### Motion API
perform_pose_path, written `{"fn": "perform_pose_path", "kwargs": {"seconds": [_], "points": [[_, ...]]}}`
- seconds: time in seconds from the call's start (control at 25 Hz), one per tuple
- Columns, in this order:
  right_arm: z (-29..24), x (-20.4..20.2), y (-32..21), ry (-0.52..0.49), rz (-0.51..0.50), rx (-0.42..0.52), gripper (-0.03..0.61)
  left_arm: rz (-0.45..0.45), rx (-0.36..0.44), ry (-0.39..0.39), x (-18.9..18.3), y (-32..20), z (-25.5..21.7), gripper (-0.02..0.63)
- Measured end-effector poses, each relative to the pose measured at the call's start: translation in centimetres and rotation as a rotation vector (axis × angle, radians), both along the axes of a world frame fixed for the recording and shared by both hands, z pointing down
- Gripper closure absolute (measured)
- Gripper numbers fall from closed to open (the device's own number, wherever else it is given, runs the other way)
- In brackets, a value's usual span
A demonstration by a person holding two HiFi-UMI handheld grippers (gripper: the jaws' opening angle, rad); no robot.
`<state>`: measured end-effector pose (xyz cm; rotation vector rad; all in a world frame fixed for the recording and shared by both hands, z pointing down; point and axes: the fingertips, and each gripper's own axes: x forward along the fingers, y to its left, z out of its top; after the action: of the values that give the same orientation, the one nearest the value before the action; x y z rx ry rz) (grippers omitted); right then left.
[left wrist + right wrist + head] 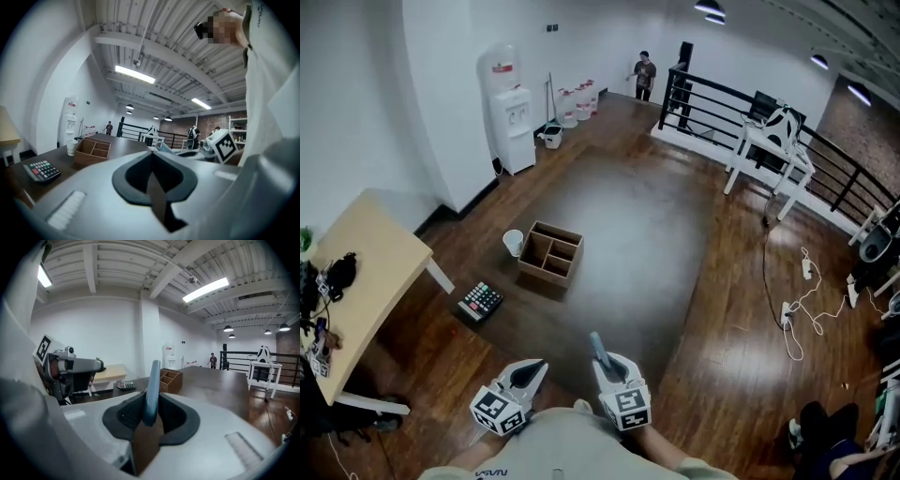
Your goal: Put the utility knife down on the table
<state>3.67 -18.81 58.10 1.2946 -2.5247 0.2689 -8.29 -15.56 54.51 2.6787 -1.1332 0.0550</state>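
Left tongs (152,161) are pinched together, empty. Just beside them, right tongs (150,414) clamp the knife (152,383), which juts forward, off the table (637,244). Ahead of the left tongs: calculator (480,301), then box (551,253), cup (514,243).

The person wears a pale cream shirt (572,442) with short sleeves and small dark letters near the bottom. The left gripper (531,371) and the right gripper (610,364) look the same. Each is smooth, light grey and round like a shell, with a small patch of raised lines on top. Each has black jaws in a dark pocket at the front. The left cube (495,410) and the right cube (628,405) are white with black square marks.
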Motion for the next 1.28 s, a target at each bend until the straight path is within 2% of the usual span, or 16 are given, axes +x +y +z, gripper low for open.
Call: {"fn": "perform_pose_path", "kwargs": {"seconds": [0.32,0.44,0.56,0.88,1.16,1.28], "points": [[8.1,2.3,-6.6,0.135,-0.024,-0.144,0.495,-0.015,-0.145,-0.019,0.8,-5.8,4.7,0.612],[10.6,2.5,-7.4,0.220,-0.058,-0.189,0.495,-0.013,-0.204,-0.018,1.1,-6.2,5.8,0.612],[12.7,2.4,-7.7,0.255,-0.069,-0.237,0.495,0.009,-0.242,-0.032,1.6,-6.2,6.3,0.612],[15.7,2.3,-7.7,0.313,-0.097,-0.303,0.495,0.037,-0.282,-0.051,2.5,-6.3,7.0,0.612],[17.8,2.5,-7.5,0.370,-0.129,-0.352,0.494,0.013,-0.270,-0.036,2.0,-6.0,6.9,0.612],[18.0,2.8,-7.6,0.363,-0.134,-0.369,0.494,0.003,-0.255,-0.021,1.8,-5.6,6.6,0.612]]}}
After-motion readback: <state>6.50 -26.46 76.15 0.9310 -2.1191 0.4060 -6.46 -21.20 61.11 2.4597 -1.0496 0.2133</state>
